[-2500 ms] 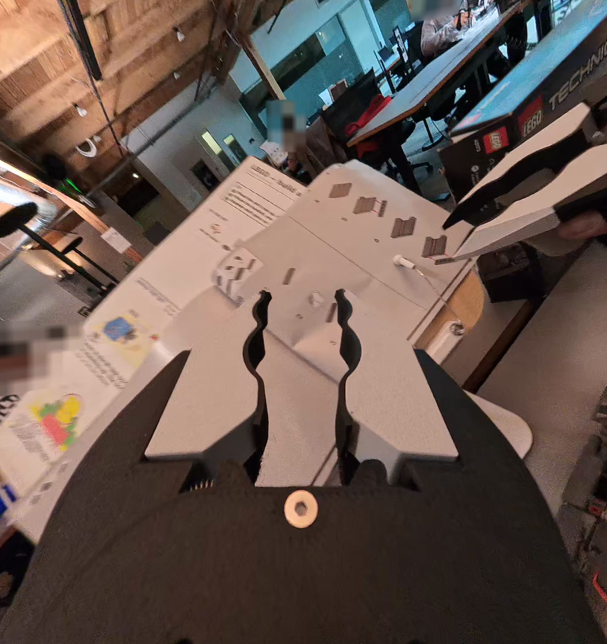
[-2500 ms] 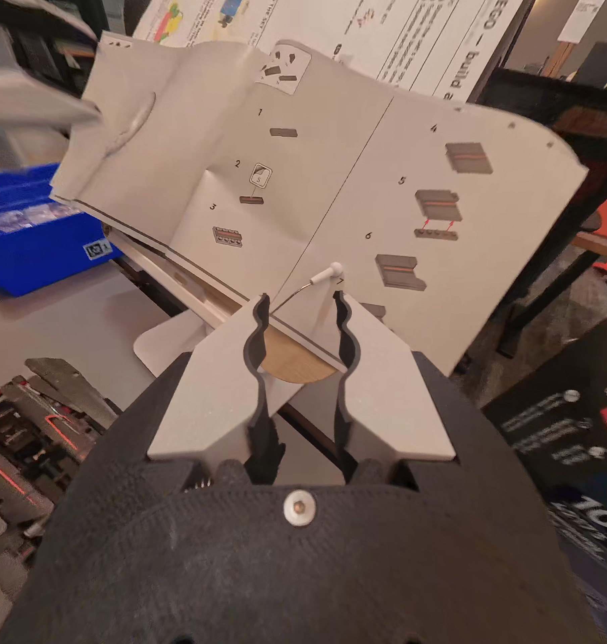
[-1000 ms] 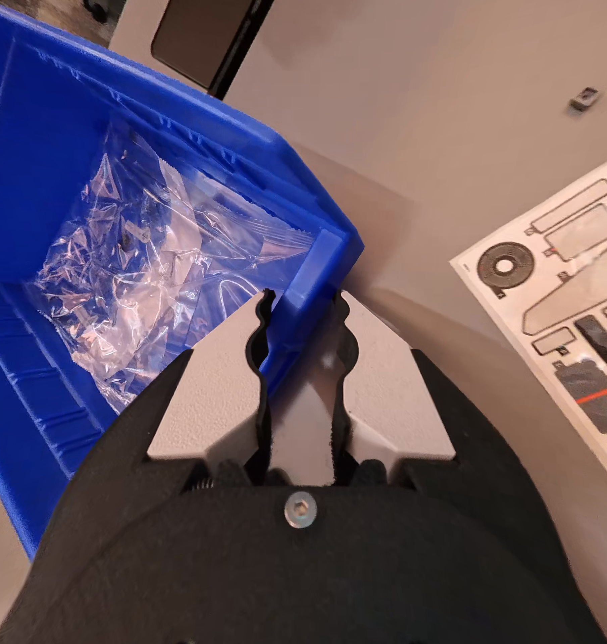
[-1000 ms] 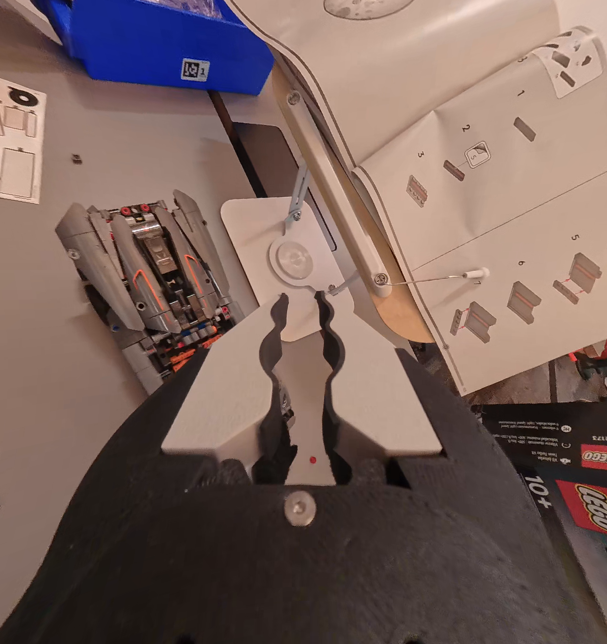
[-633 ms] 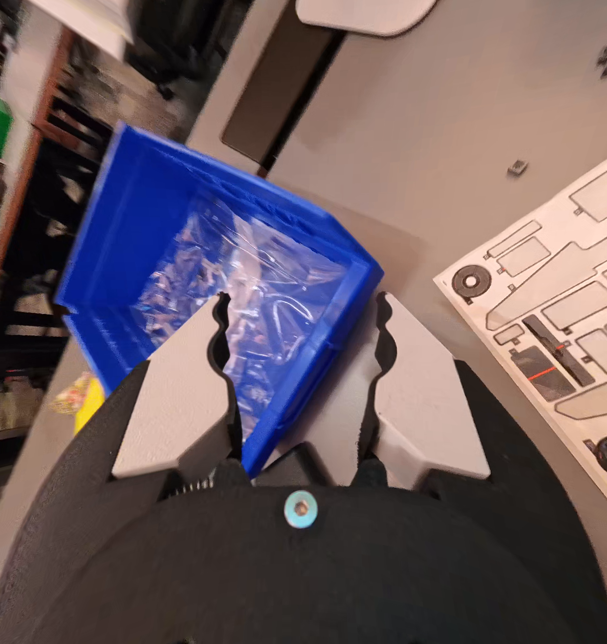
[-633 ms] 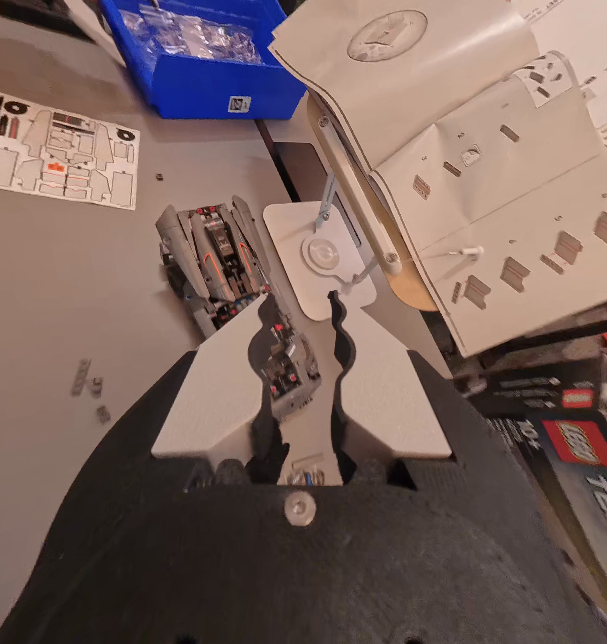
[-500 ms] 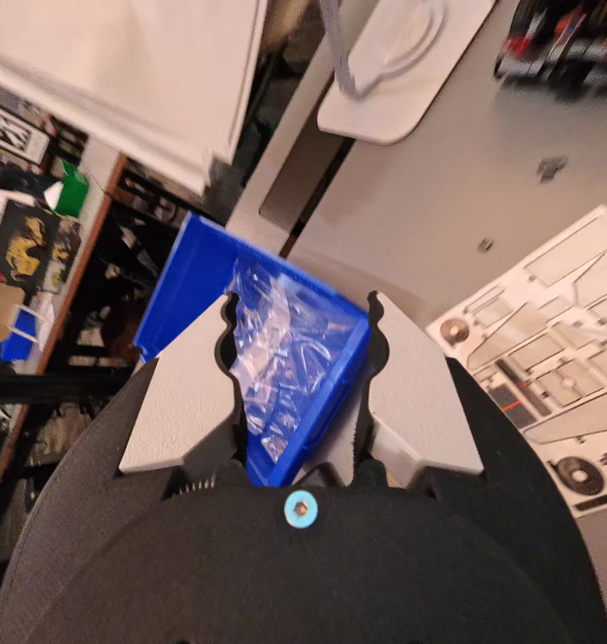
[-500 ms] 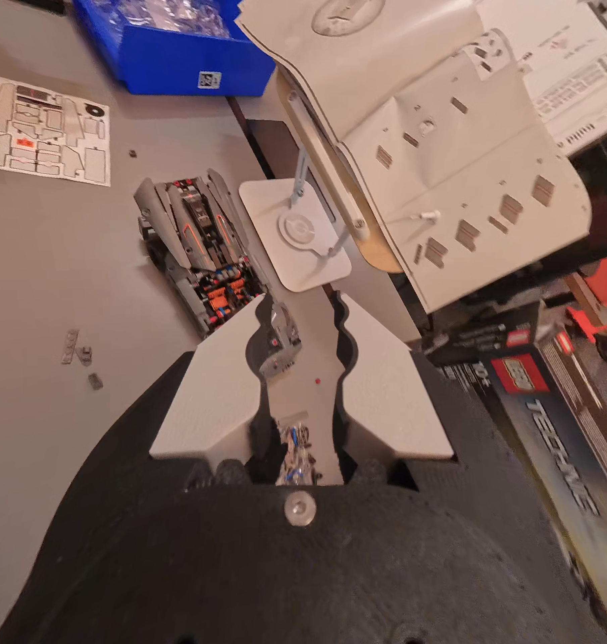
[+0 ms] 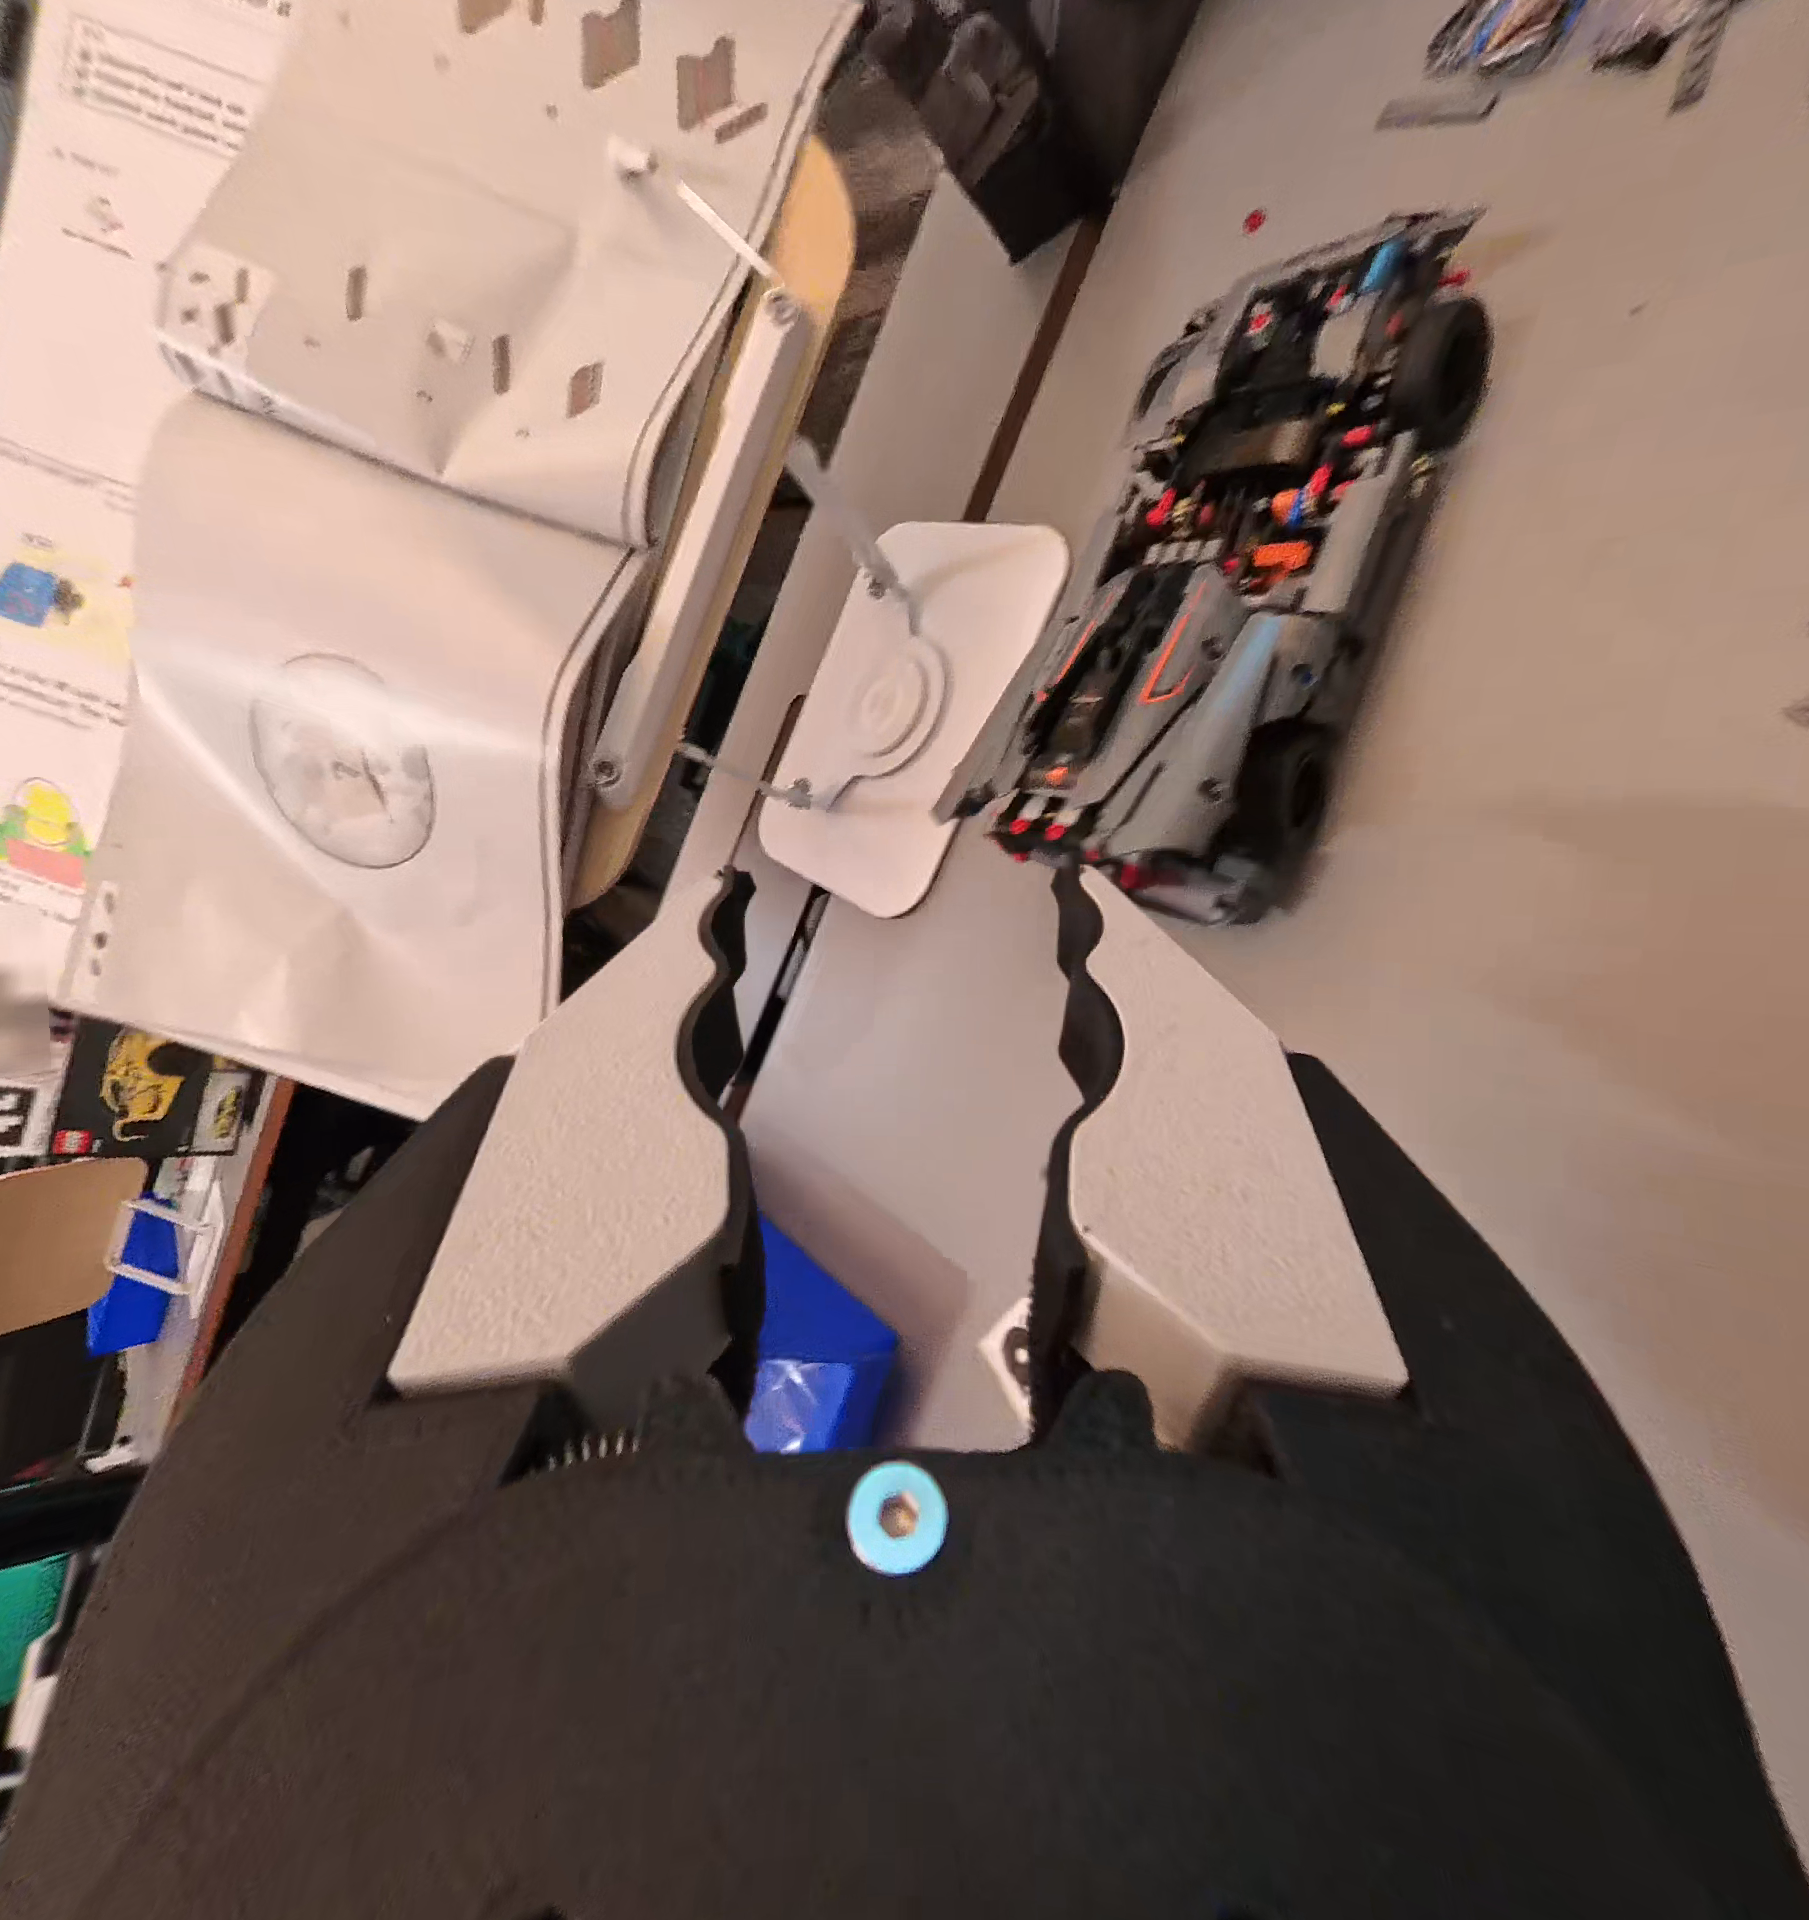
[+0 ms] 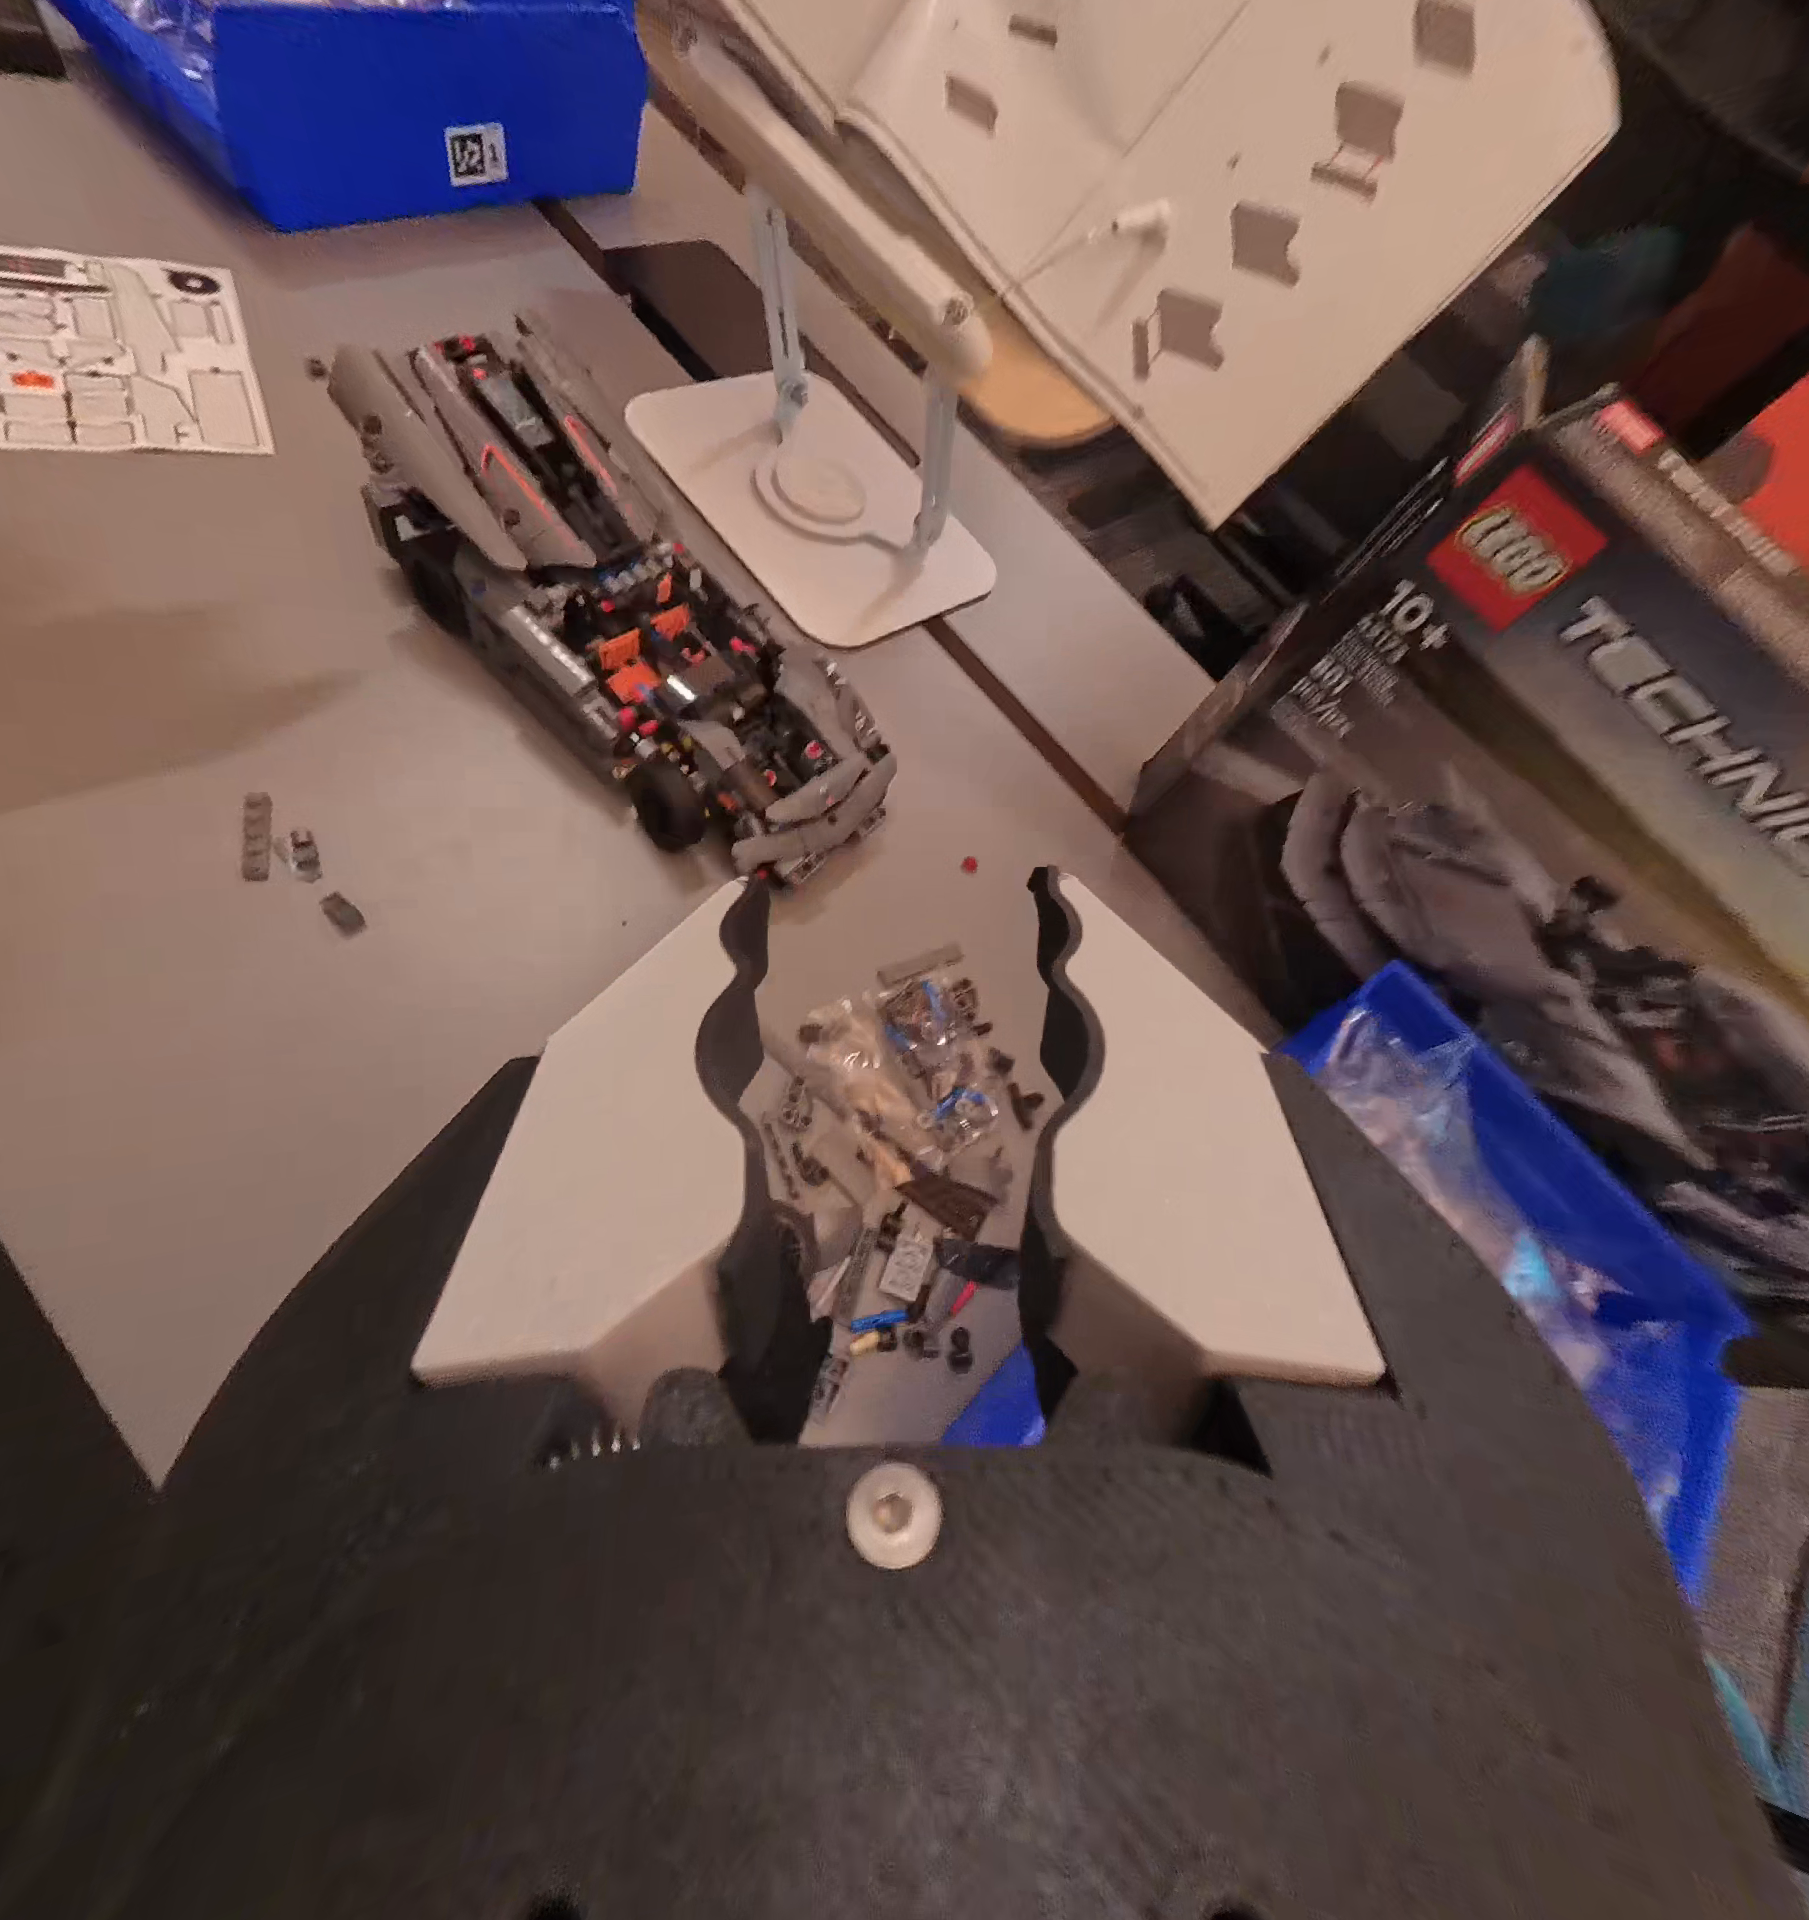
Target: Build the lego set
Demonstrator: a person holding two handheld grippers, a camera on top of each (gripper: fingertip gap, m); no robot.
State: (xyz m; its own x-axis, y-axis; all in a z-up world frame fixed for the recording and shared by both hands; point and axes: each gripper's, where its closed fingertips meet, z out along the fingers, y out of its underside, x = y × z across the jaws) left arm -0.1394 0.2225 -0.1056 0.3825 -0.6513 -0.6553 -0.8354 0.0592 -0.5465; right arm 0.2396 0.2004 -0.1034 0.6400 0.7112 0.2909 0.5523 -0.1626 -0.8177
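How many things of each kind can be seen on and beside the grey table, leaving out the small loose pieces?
Blue bin: 2
Model car: 1
Sticker sheet: 1
Set box: 1
Book stand with open booklet: 1
Heap of parts and bags: 1
Total: 7

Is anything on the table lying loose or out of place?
Yes. A single tiny red piece lies alone on the table near the car model's end, apart from the loose parts pile, so it could get lost.
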